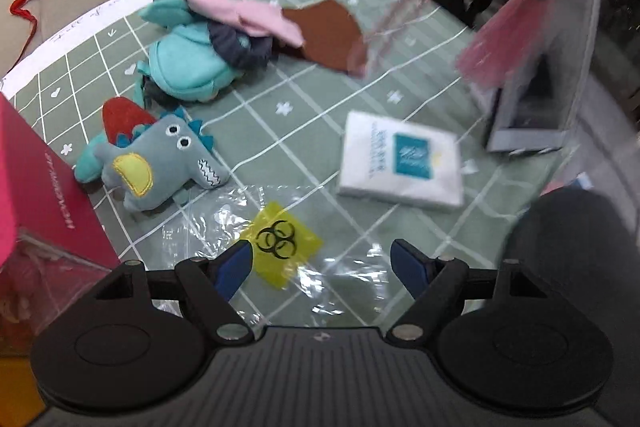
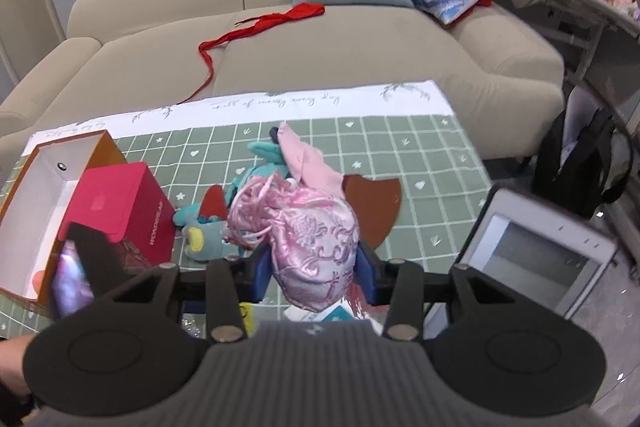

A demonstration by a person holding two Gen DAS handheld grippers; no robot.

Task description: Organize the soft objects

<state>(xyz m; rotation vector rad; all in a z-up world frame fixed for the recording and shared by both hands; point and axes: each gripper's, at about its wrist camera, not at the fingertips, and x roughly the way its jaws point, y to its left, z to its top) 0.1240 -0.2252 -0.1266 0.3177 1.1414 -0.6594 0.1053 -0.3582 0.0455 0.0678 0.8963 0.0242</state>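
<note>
Aloft, right gripper [image 2: 314, 273] clenched on pink brocade drawstring pouch [image 2: 316, 247]; left gripper [image 1: 320, 263] released, empty; should lower squarely into open white-lined cardboard box [image 2: 36, 187], tassels clearing rim.

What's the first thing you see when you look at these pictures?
The shiny pink pouch jumps out, pinched in the right claw above the green checked cloth. On the cloth, a grey monster plushie with googly eyes lies beside a red box, ahead of the open left claw.

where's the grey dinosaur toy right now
In the left wrist view the grey dinosaur toy lies at the left of the green checked cloth, between the red box and the teal plush, beyond the plastic bag.
</note>
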